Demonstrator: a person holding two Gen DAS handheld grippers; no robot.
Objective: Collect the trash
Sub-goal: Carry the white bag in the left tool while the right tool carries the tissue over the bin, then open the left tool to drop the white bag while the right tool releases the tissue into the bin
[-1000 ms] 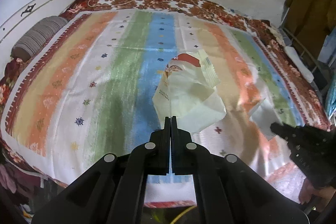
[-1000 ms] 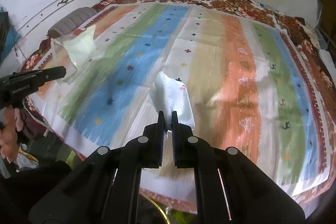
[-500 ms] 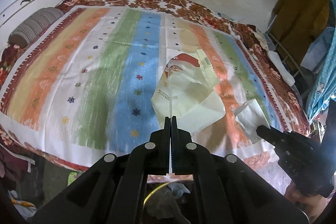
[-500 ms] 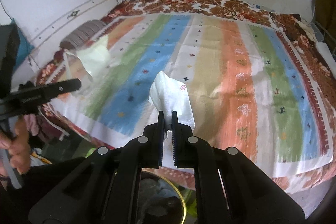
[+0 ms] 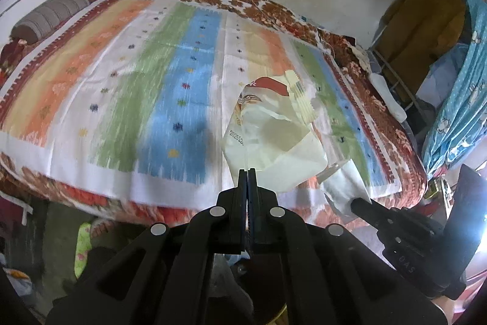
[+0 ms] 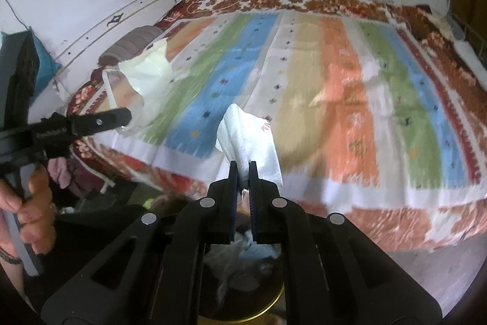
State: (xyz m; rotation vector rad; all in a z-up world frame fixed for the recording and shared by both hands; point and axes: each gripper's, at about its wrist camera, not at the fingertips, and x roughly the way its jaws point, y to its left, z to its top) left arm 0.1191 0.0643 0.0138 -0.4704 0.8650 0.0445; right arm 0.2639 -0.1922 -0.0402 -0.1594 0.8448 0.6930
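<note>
So the wrapper (image 5: 274, 142), that pale yellow snack packet with the red end and a printed date code, is pinched by its lower corner in your left gripper (image 5: 248, 172), fingers fully closed on it, and the crumpled white tissue (image 6: 249, 139) is clamped the same way in your right gripper (image 6: 243, 169). What's changed over the last second is where both are hanging: a second ago each piece sat over the middle of the striped bedspread (image 5: 170, 87), and now both have come back past the near edge of the bed (image 5: 127, 203), with the bedspread's white border and the red floral quilt under it showing well ahead of the fingers. In the right wrist view a gold-rimmed bin (image 6: 261, 303) with some rubbish already inside has come in right below the fingers, and a sliver of the same gold rim peeks out low in the left view too. The grips themselves haven't shifted at all. I'd say the picking-up is done and you're basically at the drop: line each hand over the opening, then let go. Only worry is the floppy wrapper catching the rim or drifting off to the floor, so get it well over first.
</note>
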